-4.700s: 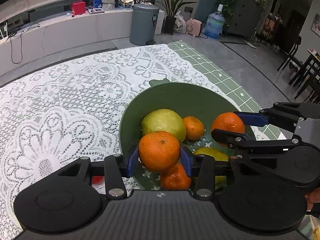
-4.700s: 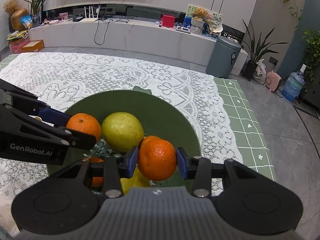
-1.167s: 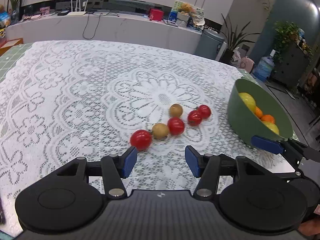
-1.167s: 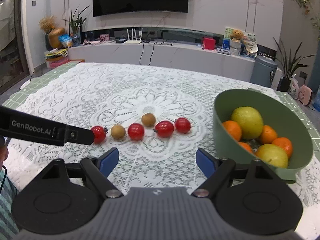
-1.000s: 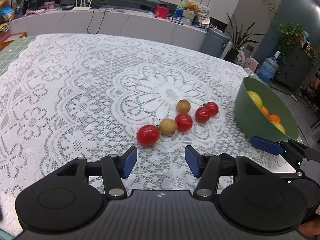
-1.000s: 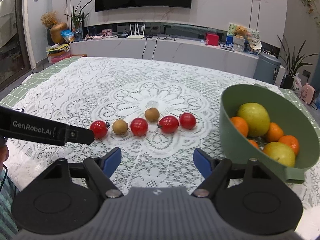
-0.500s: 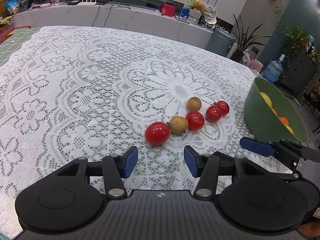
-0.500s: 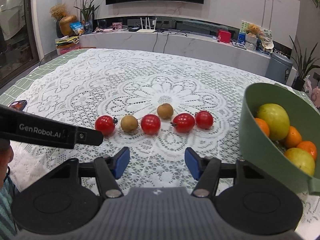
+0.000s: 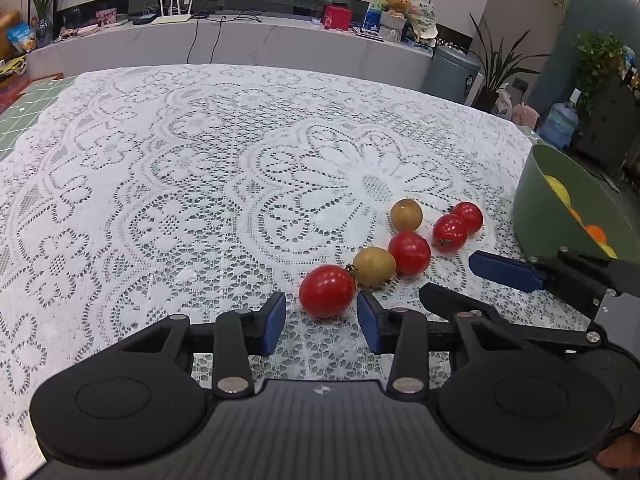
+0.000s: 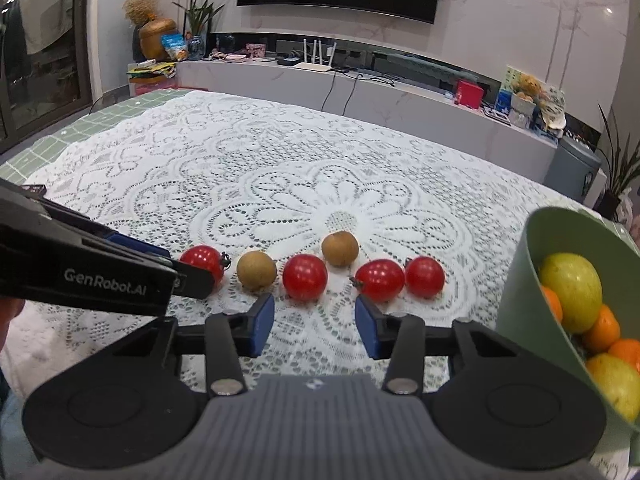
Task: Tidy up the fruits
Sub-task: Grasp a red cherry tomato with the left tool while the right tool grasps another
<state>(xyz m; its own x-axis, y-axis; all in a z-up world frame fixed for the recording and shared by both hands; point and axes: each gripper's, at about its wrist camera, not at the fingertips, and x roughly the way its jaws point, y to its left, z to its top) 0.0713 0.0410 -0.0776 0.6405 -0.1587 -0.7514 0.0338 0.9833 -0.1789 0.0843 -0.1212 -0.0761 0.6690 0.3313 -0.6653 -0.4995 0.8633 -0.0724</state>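
Several small fruits lie in a row on the lace tablecloth: red tomatoes and two brown round fruits. My left gripper is open, its pads just short of the leftmost red tomato, which also shows in the right wrist view. My right gripper is open and empty, just in front of the middle red tomato. A brown fruit lies between those two tomatoes. A green bowl at the right holds oranges and yellow-green fruits.
The lace tablecloth covers the table. The green bowl stands near the table's right edge. A low white TV bench, a bin and plants stand beyond the table.
Both grippers let go of their oranges in the bowl earlier. Over the last second both have moved closer to the row of small fruits, and the right jaws have narrowed somewhat.
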